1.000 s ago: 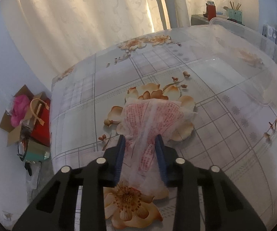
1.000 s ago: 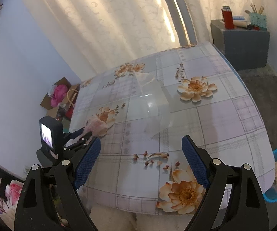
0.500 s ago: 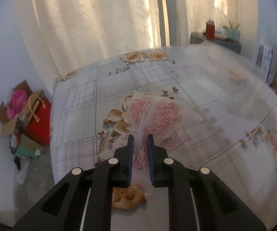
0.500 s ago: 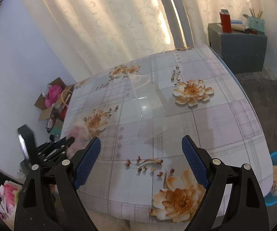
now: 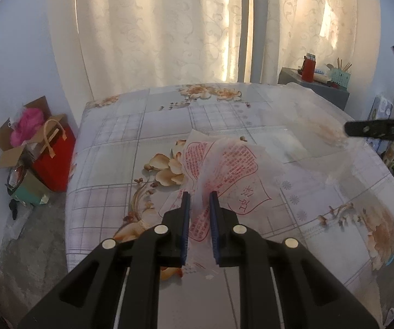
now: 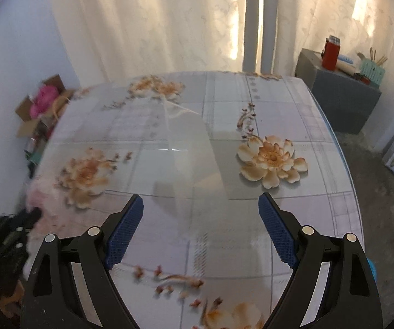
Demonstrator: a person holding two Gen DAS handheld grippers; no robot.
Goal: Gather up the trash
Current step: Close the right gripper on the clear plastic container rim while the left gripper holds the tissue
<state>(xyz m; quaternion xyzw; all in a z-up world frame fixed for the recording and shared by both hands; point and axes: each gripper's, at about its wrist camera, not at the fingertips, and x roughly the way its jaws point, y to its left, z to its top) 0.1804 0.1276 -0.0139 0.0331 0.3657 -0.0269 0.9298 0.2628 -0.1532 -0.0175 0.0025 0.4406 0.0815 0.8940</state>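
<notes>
Left wrist view: the left gripper (image 5: 199, 200) is clenched on a thin white wrapper with red print (image 5: 224, 164), pinching its near edge above the floral tablecloth (image 5: 120, 142). A clear plastic sheet (image 6: 194, 148) lies on the tablecloth beyond the wrapper. The right gripper (image 6: 200, 205) hangs over the tablecloth with fingers spread wide, grasping nothing.

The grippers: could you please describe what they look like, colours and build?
Both the left gripper and the right gripper are matte black angular linkages with round silver pivot pins, and each finger carries a blue textured pad.
</notes>
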